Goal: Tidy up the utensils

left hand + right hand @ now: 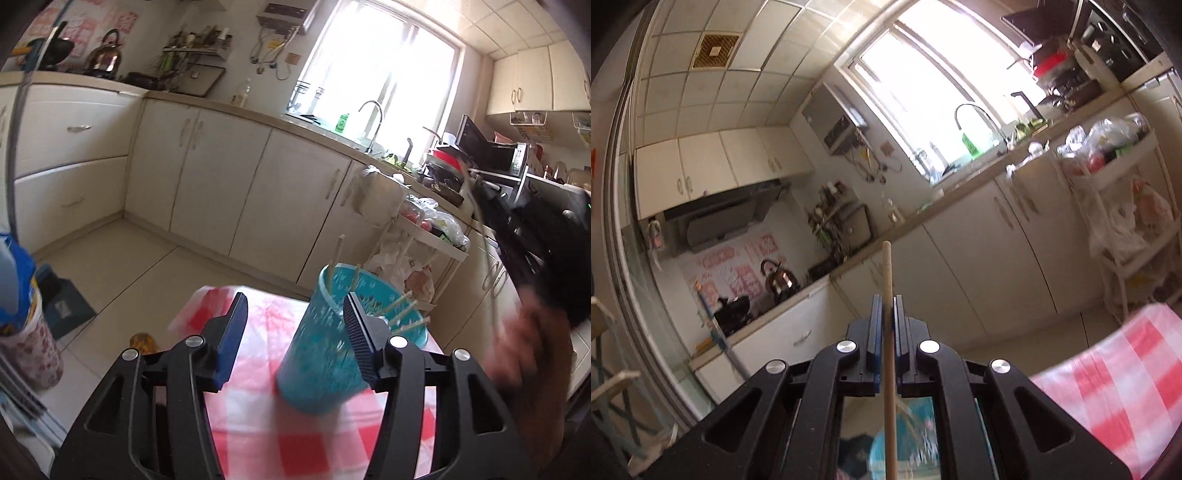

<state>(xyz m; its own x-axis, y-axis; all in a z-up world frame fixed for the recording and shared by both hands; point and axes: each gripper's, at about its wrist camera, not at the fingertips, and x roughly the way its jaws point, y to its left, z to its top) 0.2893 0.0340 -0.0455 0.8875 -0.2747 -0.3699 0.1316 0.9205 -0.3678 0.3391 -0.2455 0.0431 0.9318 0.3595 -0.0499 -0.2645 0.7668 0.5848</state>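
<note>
A teal utensil cup point(321, 354) stands on the red-and-white checked tablecloth point(317, 443) with several wooden chopsticks point(402, 314) sticking out of it. My left gripper point(295, 314) is open, its right finger close to or touching the cup's rim, its left finger apart from the cup. My right gripper point(885, 314) is shut on a single wooden chopstick point(888, 332) held upright between the pads. Below it, through the gripper frame, the teal cup point(916, 439) shows blurred. The right hand and gripper body point(535, 295) are blurred at the right of the left wrist view.
A floral cup point(29, 354) with a blue packet stands at the table's left. A white trolley point(436, 240) with bags stands beyond the table. White cabinets point(221, 177) and a sink counter run behind. The tablecloth also shows in the right wrist view point(1115, 387).
</note>
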